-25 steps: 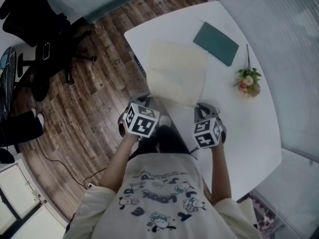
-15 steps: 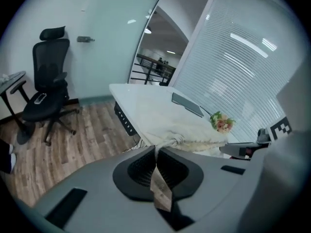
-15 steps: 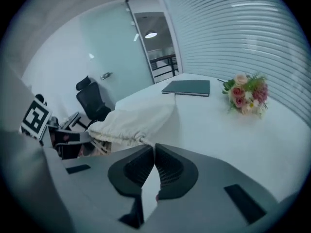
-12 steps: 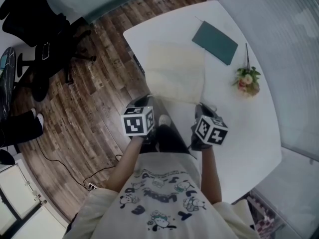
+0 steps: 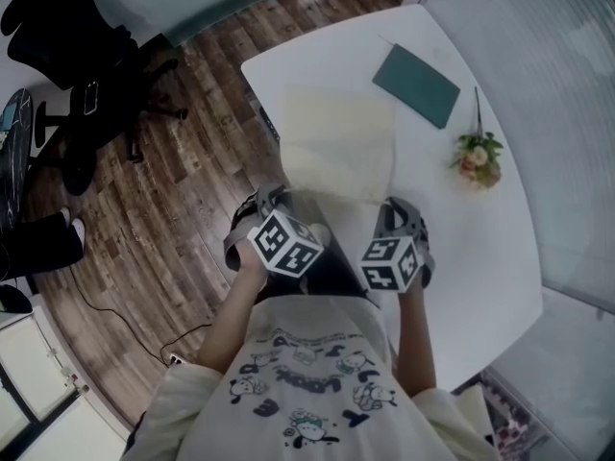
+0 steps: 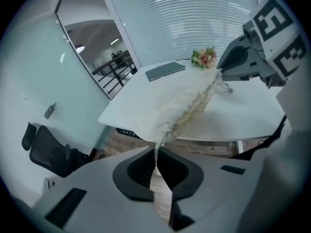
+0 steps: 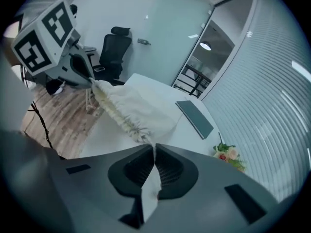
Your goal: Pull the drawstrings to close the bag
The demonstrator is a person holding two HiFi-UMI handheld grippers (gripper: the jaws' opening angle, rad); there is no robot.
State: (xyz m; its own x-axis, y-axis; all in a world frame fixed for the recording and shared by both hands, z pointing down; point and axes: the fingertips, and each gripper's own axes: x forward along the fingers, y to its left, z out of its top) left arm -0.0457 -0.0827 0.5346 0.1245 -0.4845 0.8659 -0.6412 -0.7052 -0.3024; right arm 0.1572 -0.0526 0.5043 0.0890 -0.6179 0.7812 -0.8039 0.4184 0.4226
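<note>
A cream drawstring bag (image 5: pixel 338 140) lies on the white table (image 5: pixel 461 248), its near edge raised between my two grippers. My left gripper (image 5: pixel 272 203) holds the left corner, and in its own view the jaws (image 6: pixel 156 153) are shut on a thin drawstring (image 6: pixel 157 143) running out of the gathered bag mouth (image 6: pixel 192 106). My right gripper (image 5: pixel 396 214) holds the right corner, and its jaws (image 7: pixel 153 152) are shut on the other drawstring (image 7: pixel 151 143). The puckered bag (image 7: pixel 129 108) stretches between both grippers, each visible in the other's view.
A dark green notebook (image 5: pixel 416 84) and a small bunch of flowers (image 5: pixel 476 158) lie on the far part of the table. To the left are a wooden floor (image 5: pixel 183 190) and black office chairs (image 5: pixel 82 41). Blinds run along the right side.
The left gripper has rolled, so its marker cube now shows a corner. The right gripper has lifted a little towards the person. Both stay shut on the strings.
</note>
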